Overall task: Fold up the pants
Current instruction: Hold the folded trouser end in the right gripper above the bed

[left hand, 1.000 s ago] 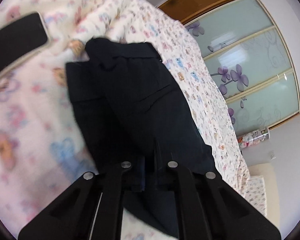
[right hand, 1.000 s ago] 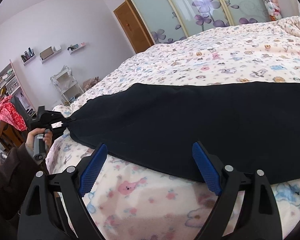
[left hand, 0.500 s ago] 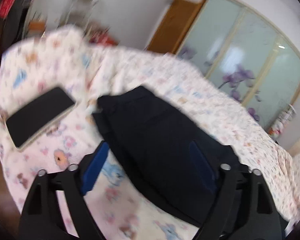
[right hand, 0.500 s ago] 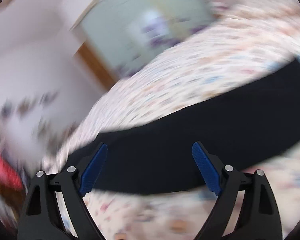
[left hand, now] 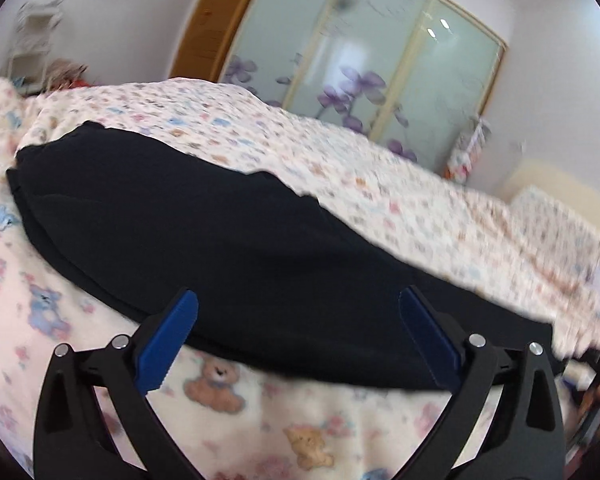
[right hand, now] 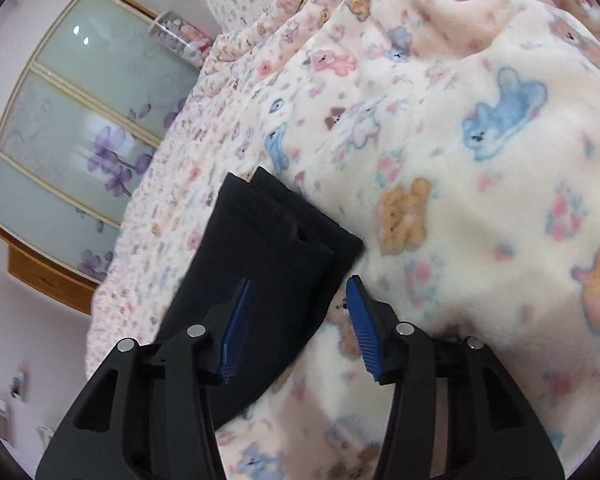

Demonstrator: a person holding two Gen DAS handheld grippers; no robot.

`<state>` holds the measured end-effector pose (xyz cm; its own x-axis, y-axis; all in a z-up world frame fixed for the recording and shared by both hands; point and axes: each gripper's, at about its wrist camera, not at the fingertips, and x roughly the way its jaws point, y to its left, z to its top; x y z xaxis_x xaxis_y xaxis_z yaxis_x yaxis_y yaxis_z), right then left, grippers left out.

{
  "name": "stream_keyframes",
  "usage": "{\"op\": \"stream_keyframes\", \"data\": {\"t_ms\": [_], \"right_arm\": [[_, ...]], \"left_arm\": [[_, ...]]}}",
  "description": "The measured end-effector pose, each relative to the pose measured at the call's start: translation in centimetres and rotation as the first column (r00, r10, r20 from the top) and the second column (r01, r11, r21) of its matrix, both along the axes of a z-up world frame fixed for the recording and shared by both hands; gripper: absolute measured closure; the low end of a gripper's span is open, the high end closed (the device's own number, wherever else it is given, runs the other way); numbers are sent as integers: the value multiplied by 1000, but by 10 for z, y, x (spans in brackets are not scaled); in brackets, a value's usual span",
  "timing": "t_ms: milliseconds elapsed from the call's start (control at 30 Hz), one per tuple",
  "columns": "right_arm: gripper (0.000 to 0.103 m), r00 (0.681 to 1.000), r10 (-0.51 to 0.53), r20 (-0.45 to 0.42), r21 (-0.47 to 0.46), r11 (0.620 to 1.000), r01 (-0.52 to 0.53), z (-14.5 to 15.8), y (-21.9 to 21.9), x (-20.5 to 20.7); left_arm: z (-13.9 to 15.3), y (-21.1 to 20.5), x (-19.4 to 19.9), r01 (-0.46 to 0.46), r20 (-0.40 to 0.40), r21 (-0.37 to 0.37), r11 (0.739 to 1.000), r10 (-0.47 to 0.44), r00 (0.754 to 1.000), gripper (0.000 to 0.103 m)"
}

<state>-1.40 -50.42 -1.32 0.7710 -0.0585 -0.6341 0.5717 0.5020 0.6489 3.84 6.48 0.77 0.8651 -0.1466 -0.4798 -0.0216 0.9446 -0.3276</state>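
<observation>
Ahead of my left tongs (left hand: 298, 322), whose jaws have just been opening and now stand wide with nothing pinched, the dark pants (left hand: 204, 240) lie stretched across the bear-print blanket (left hand: 340, 432) on the bed. From my right wrist, the right tongs (right hand: 298, 308) have just been closing and stand half apart over the pants' hem end (right hand: 276, 248), blue pads (right hand: 362, 320) not pressing the cloth.

left gripper (left hand: 298, 322) jaws just opened wide, pants (left hand: 220, 240) flat on blanket (left hand: 80, 360)
</observation>
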Motion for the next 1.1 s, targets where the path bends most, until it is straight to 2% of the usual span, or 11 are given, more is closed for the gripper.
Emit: {"op": "stream_keyframes", "data": {"t_ms": [67, 133, 267, 433, 567, 800, 833, 867, 900, 1000, 1100], "right_arm": [[57, 1000, -3, -16, -34, 999, 2, 1, 1, 7], [60, 1000, -10, -6, -40, 999, 10, 0, 0, 8], [79, 999, -37, -6, -63, 997, 37, -6, -4, -3], [79, 999, -27, 37, -90, 995, 30, -1, 0, -11], [79, 998, -3, 56, -58, 998, 6, -3, -2, -9], [79, 1000, 21, 6, -17, 1000, -21, -14, -9, 9], [81, 1000, 26, -6, -26, 999, -26, -15, -9, 13], [91, 1000, 25, -6, -30, 999, -25, -14, -10, 15], [93, 1000, 19, 16, -23, 1000, -19, -13, -12, 14], [95, 992, -28, 121, 7, 1000, 28, -4, -17, 5], [95, 993, -70, 94, 12, 998, 69, -14, -19, 0]], "left_arm": [[1, -1, -3, -5, 22, 26, 1000, 4, 1000, 2], [1, 3, -2, -22, 39, 20, 1000, 21, 999, 2], [-6, 6, 5, -35, -3, -23, 999, 35, 999, 2], [-11, 9, 8, -45, -26, -48, 998, 44, 999, 2], [-12, 9, 10, -40, -34, -46, 998, 38, 999, 2], [-17, 11, 12, -39, -50, -58, 998, 37, 998, 2], [-18, 12, 13, -40, -54, -61, 997, 37, 998, 2], [-19, 12, 14, -42, -57, -63, 997, 38, 998, 2], [-20, 13, 14, -45, -61, -68, 997, 41, 997, 2], [-20, 15, 14, -56, -62, -72, 996, 51, 997, 2], [-21, 17, 14, -61, -63, -78, 995, 57, 996, 2]]}}
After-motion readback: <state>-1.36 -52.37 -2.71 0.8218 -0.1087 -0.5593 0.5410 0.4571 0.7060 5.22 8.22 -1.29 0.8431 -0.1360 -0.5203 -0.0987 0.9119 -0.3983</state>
